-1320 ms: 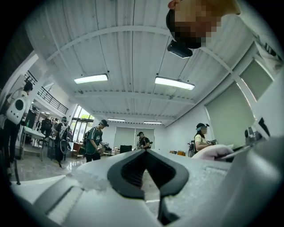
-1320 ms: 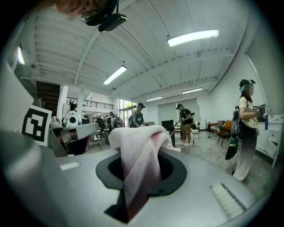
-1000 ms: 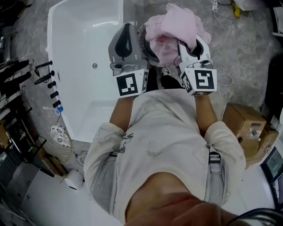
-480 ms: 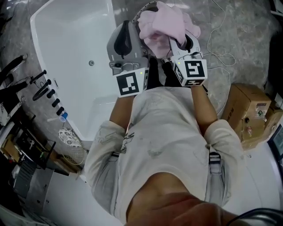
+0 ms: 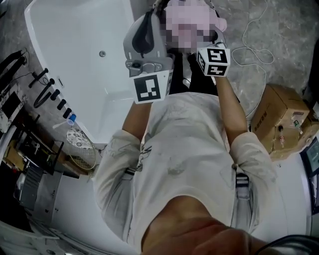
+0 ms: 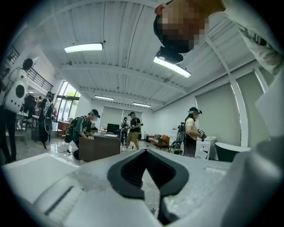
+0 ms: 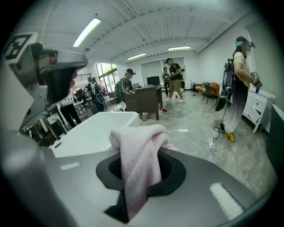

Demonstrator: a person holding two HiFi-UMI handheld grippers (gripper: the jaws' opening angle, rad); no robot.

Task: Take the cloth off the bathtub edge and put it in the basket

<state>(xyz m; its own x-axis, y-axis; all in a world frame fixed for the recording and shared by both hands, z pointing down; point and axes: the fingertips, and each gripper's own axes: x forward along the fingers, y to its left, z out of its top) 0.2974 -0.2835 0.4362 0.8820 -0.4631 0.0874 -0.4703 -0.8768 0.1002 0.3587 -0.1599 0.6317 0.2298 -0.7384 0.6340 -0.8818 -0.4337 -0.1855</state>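
The pink cloth (image 5: 219,22) is bunched at the top of the head view, partly under a mosaic patch. My right gripper (image 5: 212,36) is shut on it. In the right gripper view the cloth (image 7: 138,170) drapes over the right gripper (image 7: 141,146) and hangs down between its jaws. The white bathtub (image 5: 75,60) lies to the left, and its rim (image 7: 95,133) shows beyond the cloth. My left gripper (image 5: 148,22) is beside the right one, shut and empty, and the left gripper (image 6: 144,153) points out into the room. A curved rim (image 5: 155,5) peeks out by the cloth; I cannot tell whether it is the basket.
Black taps (image 5: 50,97) line the tub's near-left edge, with a mesh holder (image 5: 79,152) on the floor beside them. A cardboard box (image 5: 284,117) and a white cable (image 5: 254,47) lie on the marble floor to the right. Several people (image 7: 242,84) stand about the room.
Both grippers have moved toward the top of the head view. The right one has carried the cloth farther from me. The tub has slid left in the frame.
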